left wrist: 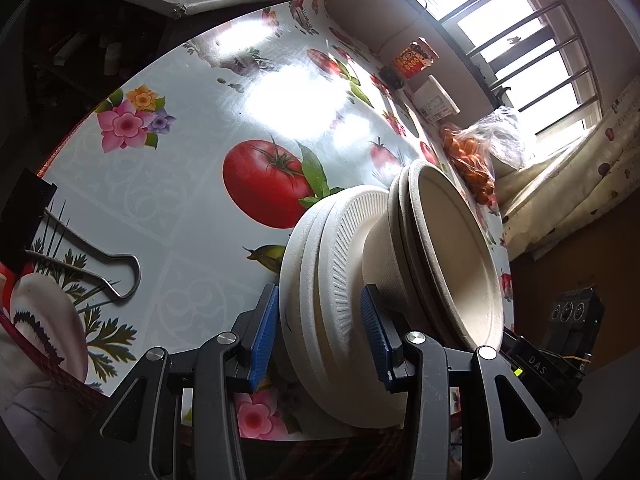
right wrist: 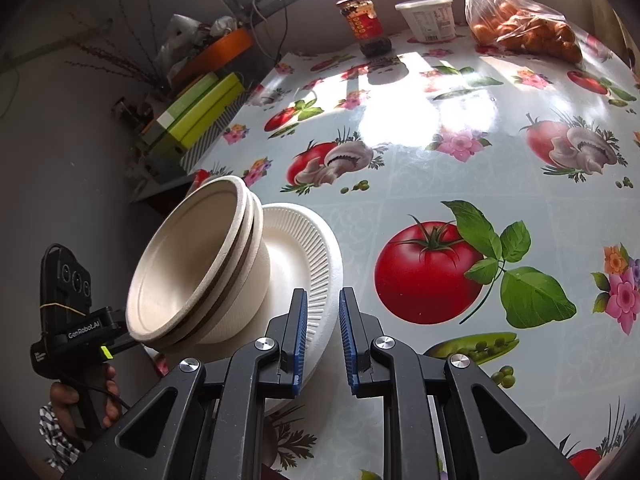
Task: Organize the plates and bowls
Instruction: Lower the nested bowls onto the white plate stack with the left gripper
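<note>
The left tool [left wrist: 320, 336] is clamped on the rim of three stacked plates [left wrist: 316, 256], tilted at the near counter [right wrist: 420, 184] edge, with three nested bowls [right wrist: 192, 264] on them. The right tool [right wrist: 323, 340] is pinched together, empty. Farther off: one jar [right wrist: 362, 24], one tub [right wrist: 430, 18], one bag of oranges [right wrist: 528, 28].

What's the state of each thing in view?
plates: stacked, tilted.
bowls: nested, tilted, resting on plates.
left tongs: shut on plates.
right tongs: shut at rim of plates; grip unclear.
jar: upright, lid on.
bag: slumped, full.
</note>
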